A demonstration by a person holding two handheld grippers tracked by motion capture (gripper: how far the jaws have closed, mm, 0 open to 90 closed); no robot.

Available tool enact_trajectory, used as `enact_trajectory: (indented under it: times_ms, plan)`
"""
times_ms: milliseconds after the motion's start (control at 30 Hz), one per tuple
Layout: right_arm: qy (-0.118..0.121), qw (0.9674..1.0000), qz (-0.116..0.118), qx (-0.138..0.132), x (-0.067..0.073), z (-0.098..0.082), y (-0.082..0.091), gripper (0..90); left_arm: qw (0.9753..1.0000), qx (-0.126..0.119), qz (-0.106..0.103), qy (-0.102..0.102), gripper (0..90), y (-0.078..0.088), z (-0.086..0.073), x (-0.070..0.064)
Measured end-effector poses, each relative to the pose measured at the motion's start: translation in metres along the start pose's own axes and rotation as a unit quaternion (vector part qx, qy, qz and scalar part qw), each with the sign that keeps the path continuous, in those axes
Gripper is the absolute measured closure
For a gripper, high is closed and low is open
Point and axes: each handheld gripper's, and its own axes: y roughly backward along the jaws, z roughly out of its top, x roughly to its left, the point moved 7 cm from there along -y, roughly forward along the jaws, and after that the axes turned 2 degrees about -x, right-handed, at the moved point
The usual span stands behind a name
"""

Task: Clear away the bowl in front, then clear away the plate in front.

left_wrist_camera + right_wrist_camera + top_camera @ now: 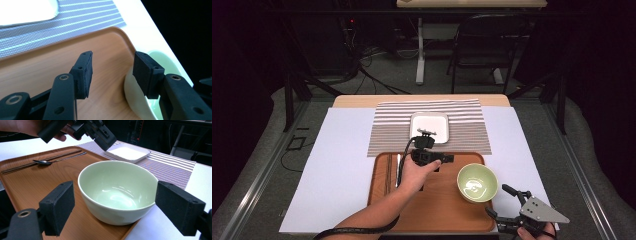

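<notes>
Lying at the left of the wooden tray (432, 207) are a spoon (43, 162) and a pair of chopsticks (37, 162), set side by side along its left rim. The tray is being carried by a white sheet (337, 170) covering the worktop, with a striped mat (392, 130) laid behind it and a shallow white dish (429, 126) resting on that mat. The left gripper (434, 157) is being held above the middle of the tray's far part, in a hand (412, 175) coming in from the bottom; its jaws are being kept spread with nothing between them, bare tray wood showing in the gap in the left gripper view, and no pad is touching the bowl there. Further right, the pale green bowl (477, 182) is being left upright near the tray's right edge, empty inside. At the far right, the right gripper (504, 205) is being held just beside the tray's near right corner, pointed at the bowl; in the right gripper view its jaws are being kept wide apart on either side of the bowl, with clear gaps between each pad and the bowl's wall
</notes>
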Motion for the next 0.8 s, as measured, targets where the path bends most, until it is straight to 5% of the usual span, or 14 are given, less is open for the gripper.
enact_trajectory:
  times_ms: [800]
  plan:
    - [0.0,1.0,0.0,0.002,0.0,0.0,-0.001,15.4,0.9961,-0.055,0.057,0.039,48.7,0.043,0.03,0.053]
